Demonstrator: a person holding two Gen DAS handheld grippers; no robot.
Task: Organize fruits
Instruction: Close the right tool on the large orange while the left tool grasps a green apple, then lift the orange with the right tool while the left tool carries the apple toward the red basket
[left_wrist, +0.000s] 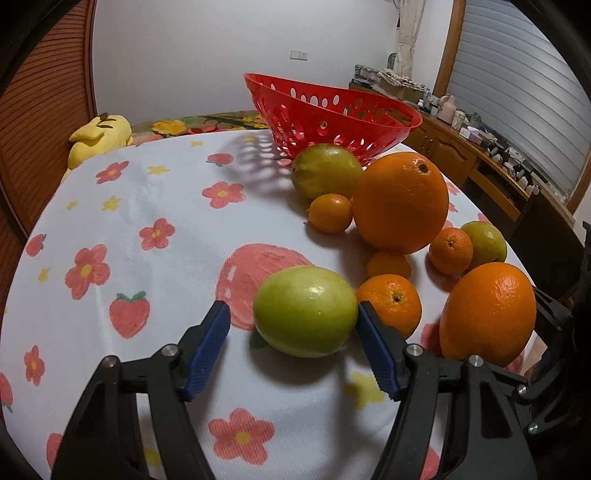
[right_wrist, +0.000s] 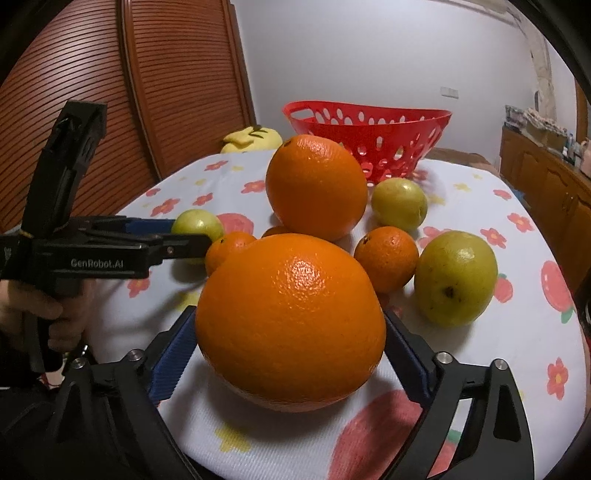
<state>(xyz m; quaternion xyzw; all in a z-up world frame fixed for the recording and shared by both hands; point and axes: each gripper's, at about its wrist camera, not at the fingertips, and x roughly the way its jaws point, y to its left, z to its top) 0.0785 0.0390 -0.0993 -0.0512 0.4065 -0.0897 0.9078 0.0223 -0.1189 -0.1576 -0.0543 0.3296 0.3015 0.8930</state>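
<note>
Left gripper (left_wrist: 293, 314): we have jaws apart around green fruit (left_wrist: 306, 311), one pad touching | right gripper (right_wrist: 291, 332): apart beside big orange (right_wrist: 290, 321) | fruits on table, red basket (left_wrist: 369, 118) behind | risk: round fruit may roll if jaws close off-centre

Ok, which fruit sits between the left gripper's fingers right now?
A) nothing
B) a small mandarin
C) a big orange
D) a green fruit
D: in the left wrist view the green fruit lies on the cloth between the blue pads of the left gripper, a gap showing on its left side.
</note>
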